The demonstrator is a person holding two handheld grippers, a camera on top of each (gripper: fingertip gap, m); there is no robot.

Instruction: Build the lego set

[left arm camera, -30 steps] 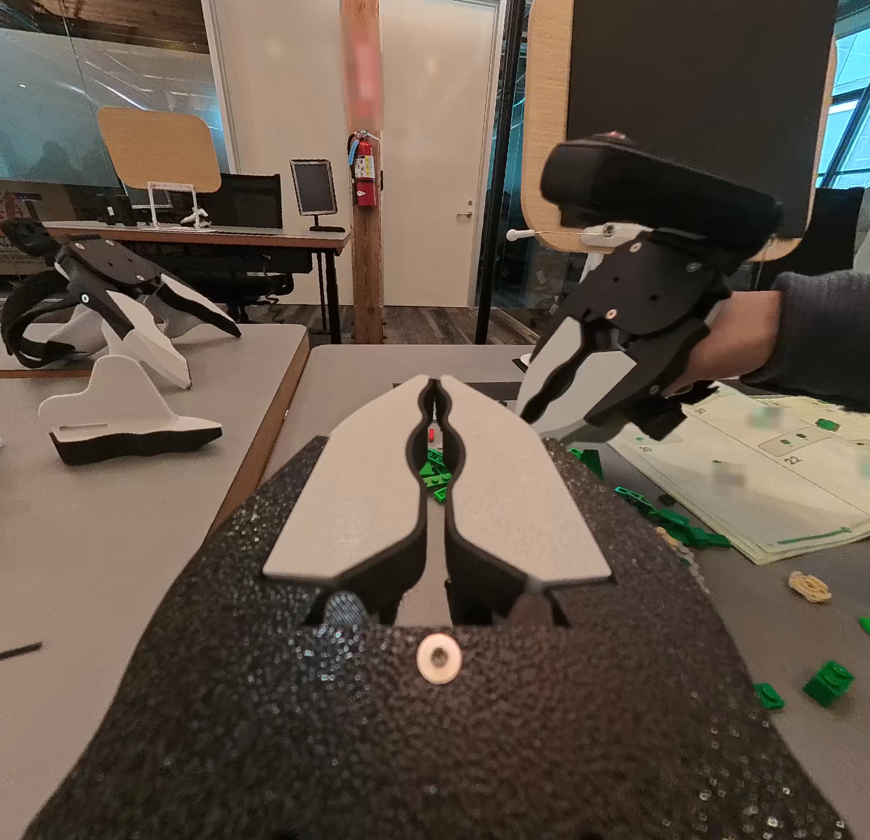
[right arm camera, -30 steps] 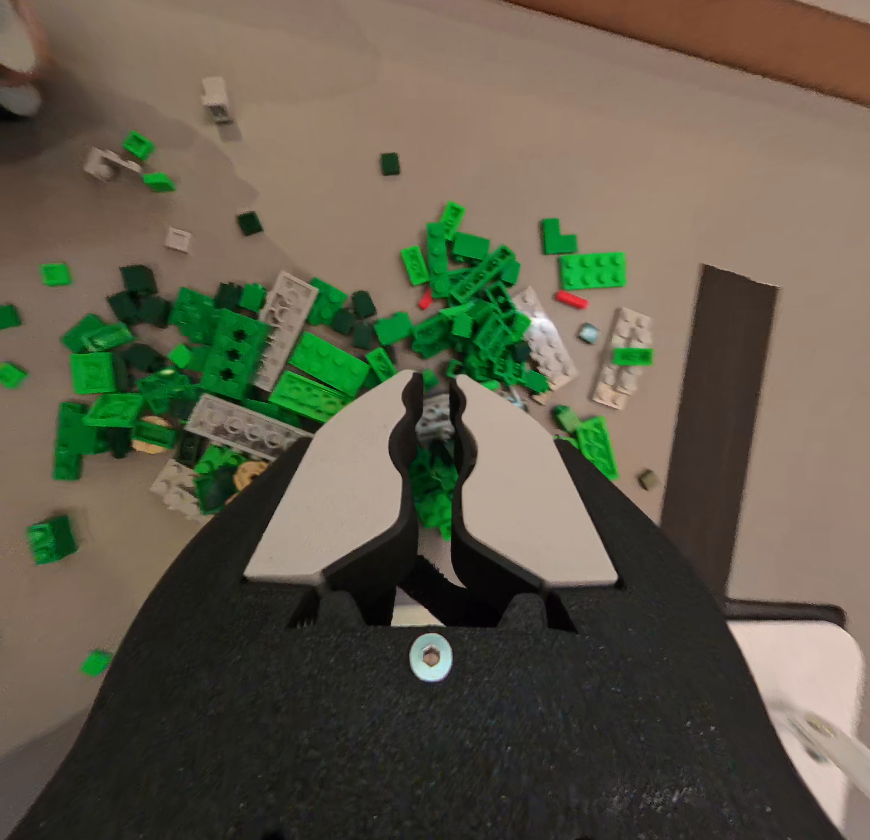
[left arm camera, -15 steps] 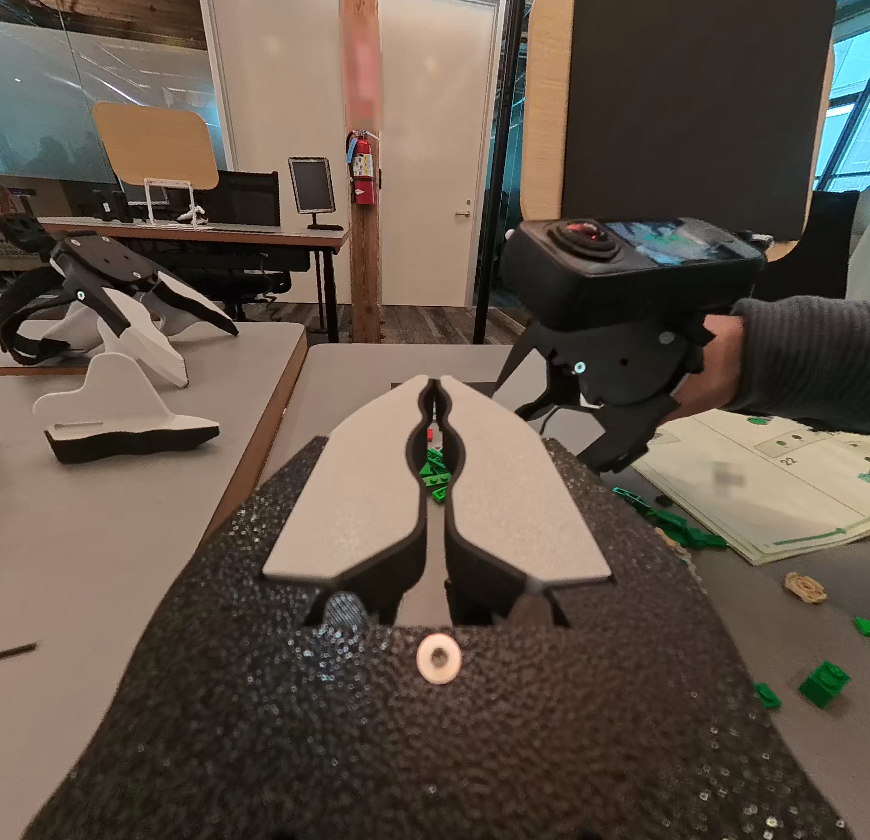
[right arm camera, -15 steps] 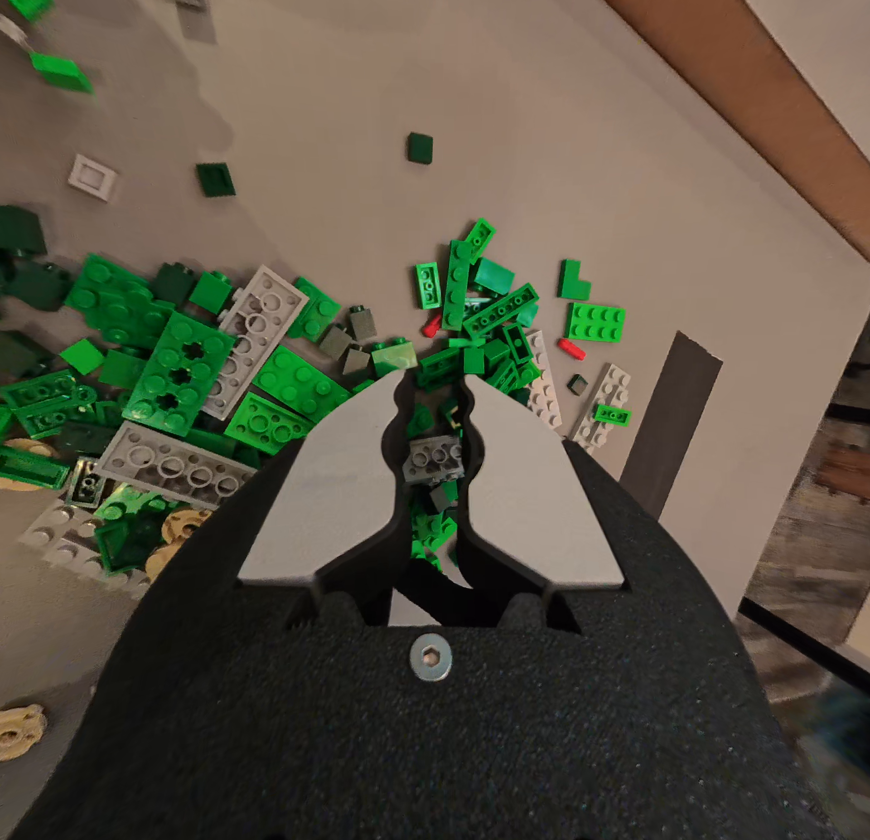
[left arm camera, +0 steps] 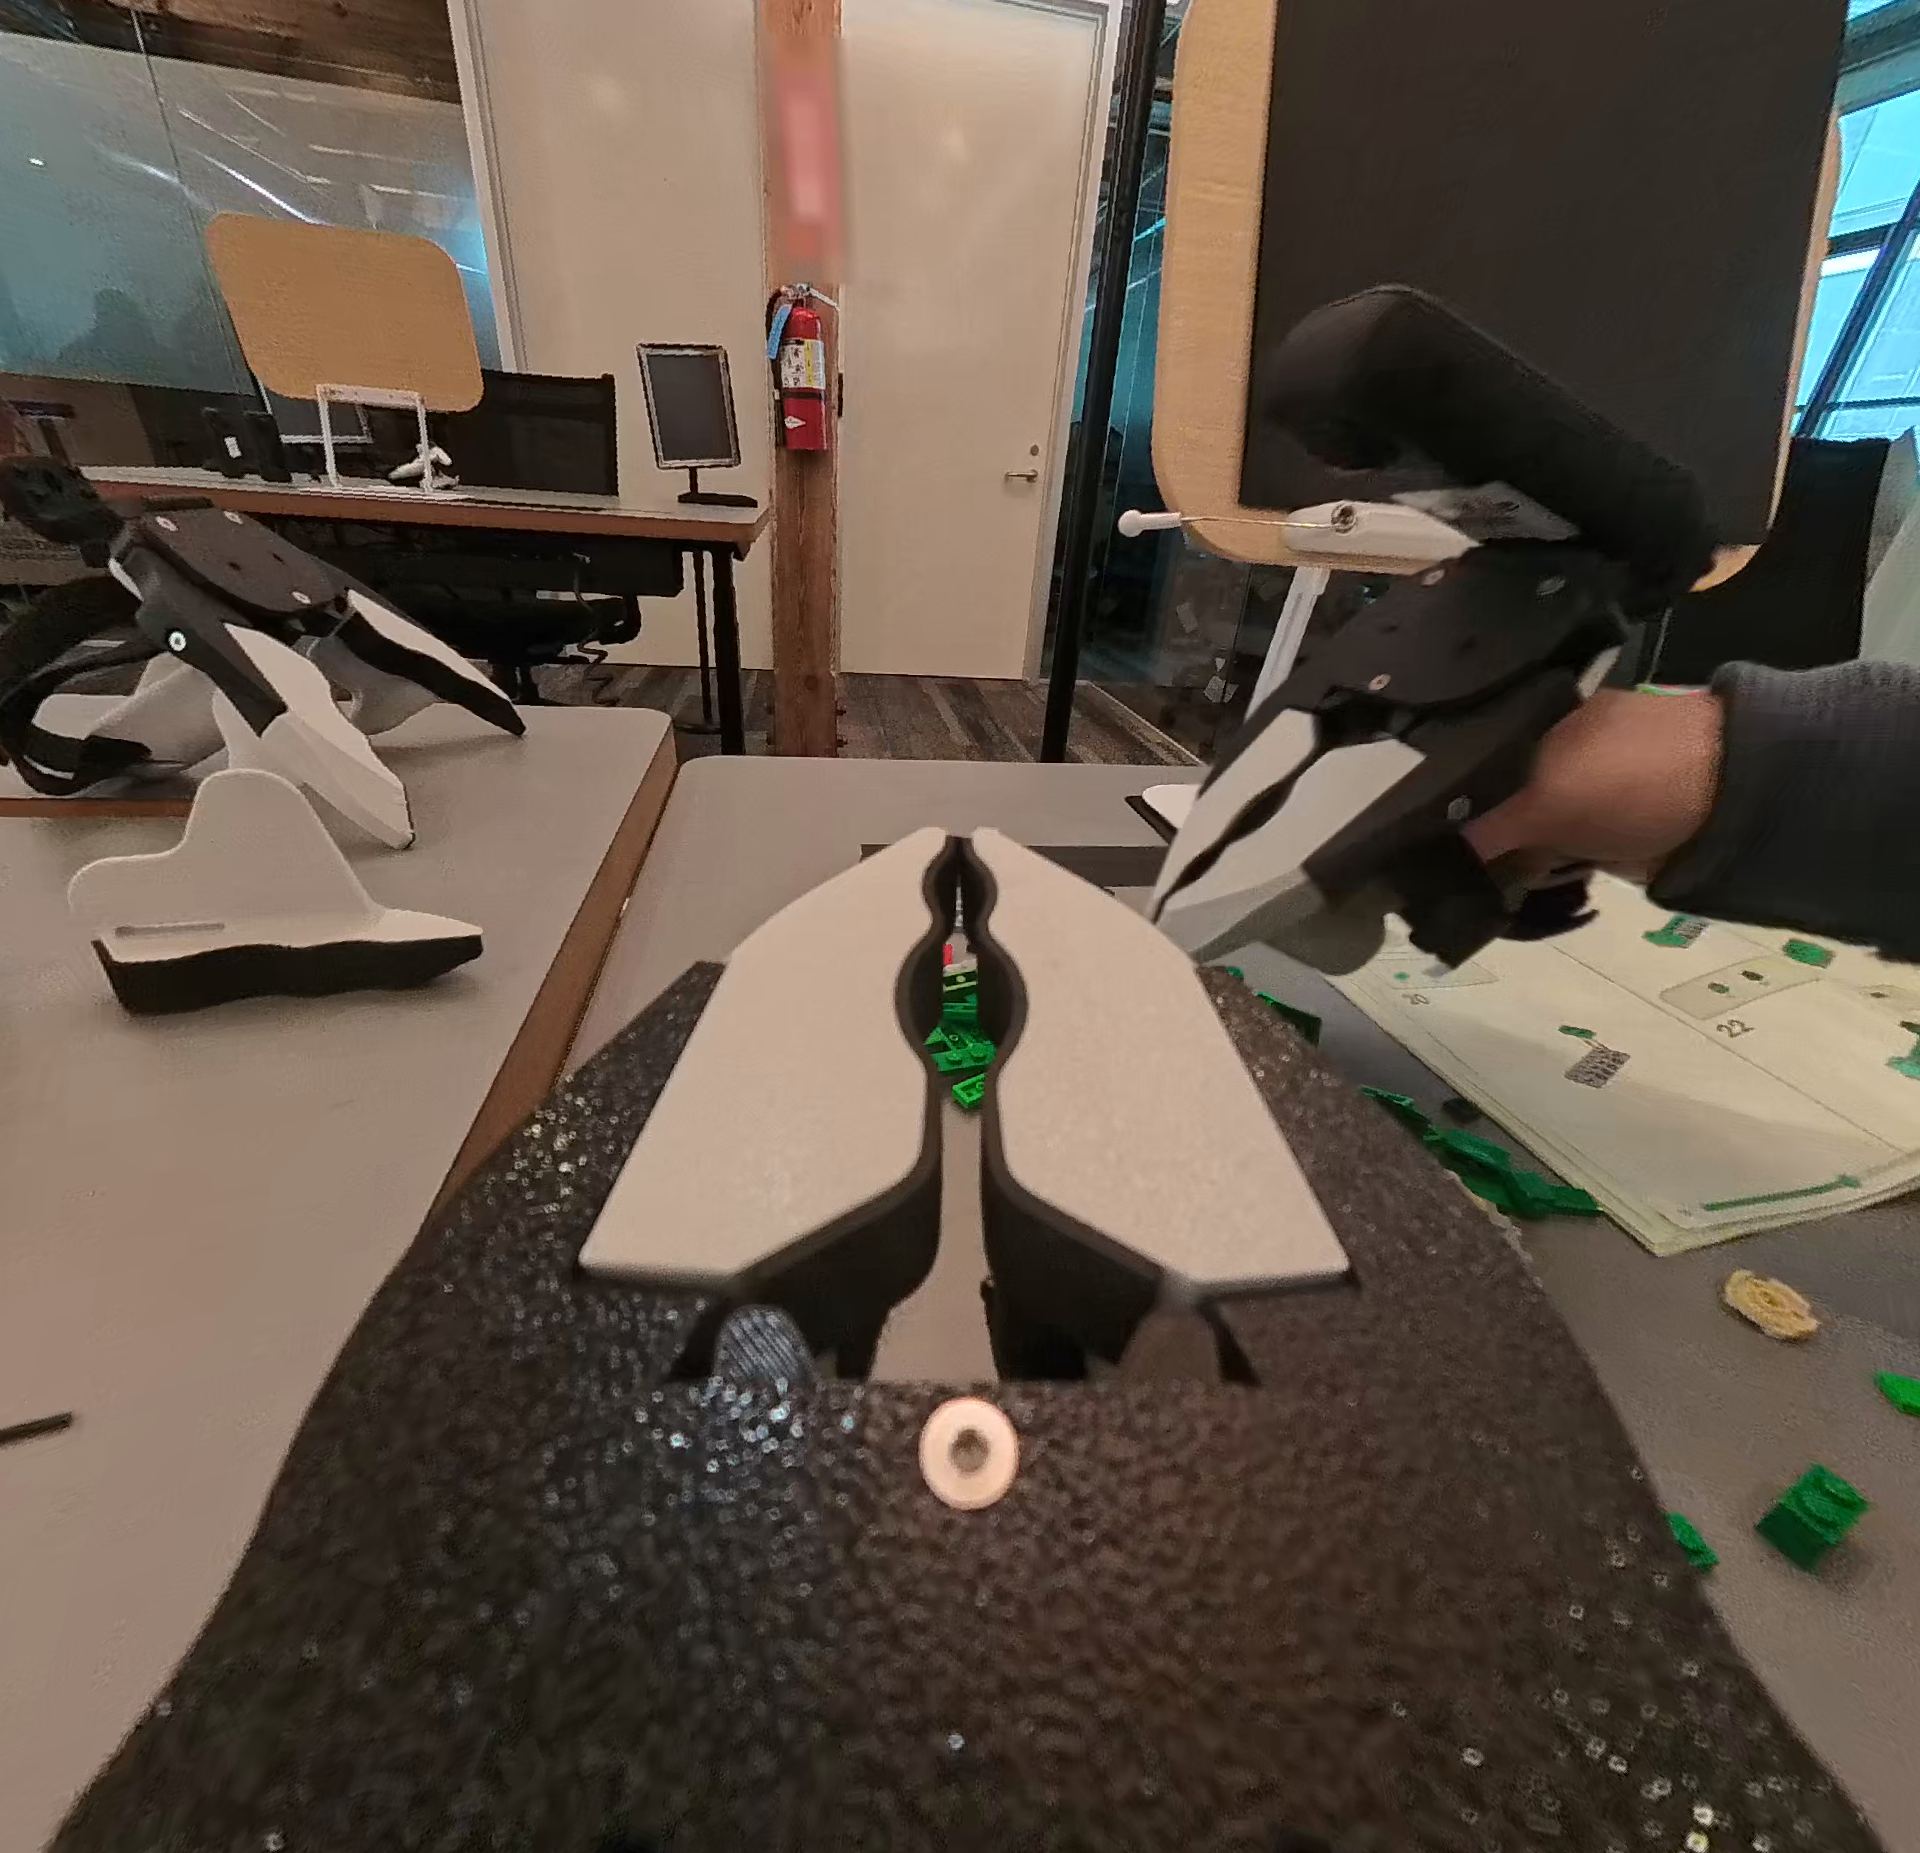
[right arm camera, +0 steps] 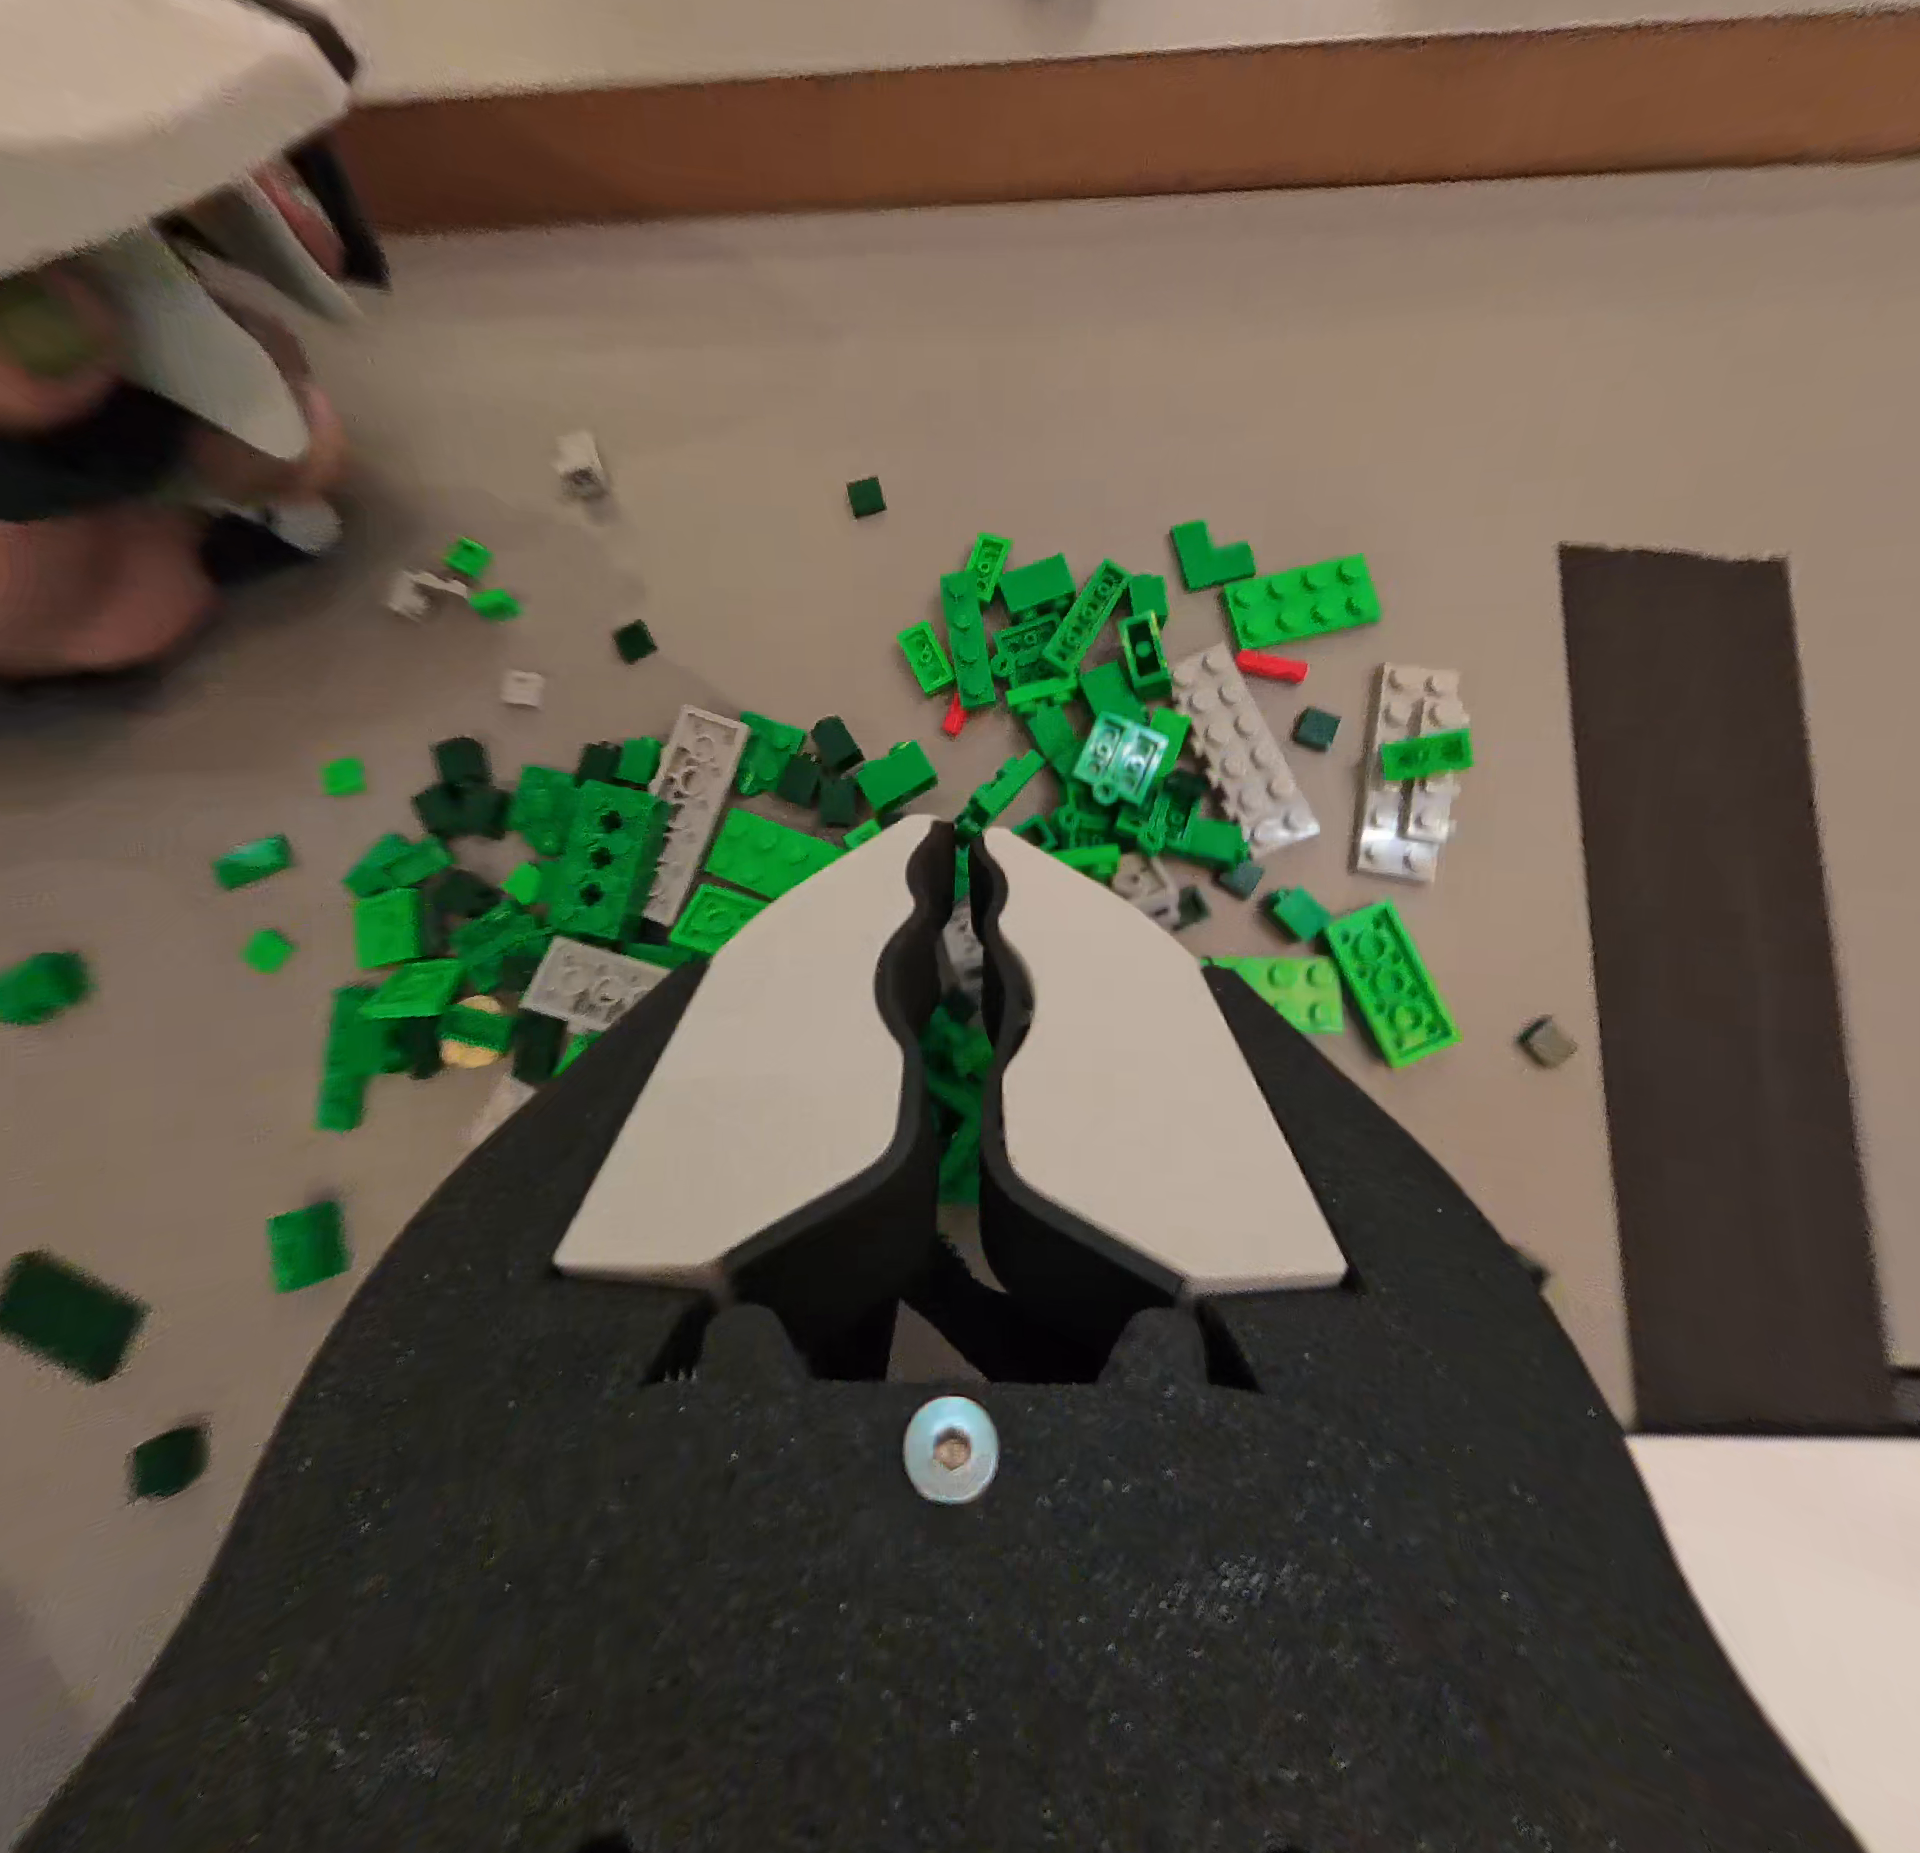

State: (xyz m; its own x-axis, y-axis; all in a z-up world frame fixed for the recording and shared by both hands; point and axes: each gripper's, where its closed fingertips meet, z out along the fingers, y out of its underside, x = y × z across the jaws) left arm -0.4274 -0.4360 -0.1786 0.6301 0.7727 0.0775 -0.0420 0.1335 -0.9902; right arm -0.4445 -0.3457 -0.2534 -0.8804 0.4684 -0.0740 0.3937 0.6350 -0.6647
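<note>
A pile of green and grey lego bricks (right arm camera: 1091, 743) lies spread on the grey table (right arm camera: 1039, 369). My right gripper (right arm camera: 961, 839) hangs above the pile, tilted down, shut on a small grey brick (right arm camera: 951, 946) that shows as a sliver in the hollow between its jaws. It also shows in the left wrist view (left arm camera: 1174, 894), held by a hand, over the instruction booklet (left arm camera: 1683, 1055). My left gripper (left arm camera: 961, 845) is shut and empty, held level above the table. It shows blurred at the upper left of the right wrist view (right arm camera: 187, 276).
A dark strip (right arm camera: 1725, 972) lies on the table right of the pile. A wooden table edge (right arm camera: 1039, 130) runs behind it. A spare gripper (left arm camera: 260, 608) and a white stand (left arm camera: 260, 910) sit on the neighbouring table. Loose green bricks (left arm camera: 1813, 1517) and a tan round piece (left arm camera: 1769, 1318) lie near the booklet. There is about 12 cm between the tips of the two grippers. It is some 15 cm from my right tips to the tan round piece (left arm camera: 1769, 1318).
My right gripper dipped into the pile with jaws apart around the small grey brick, closed on it, and has lifted back up. My left gripper has stayed still and shut.
</note>
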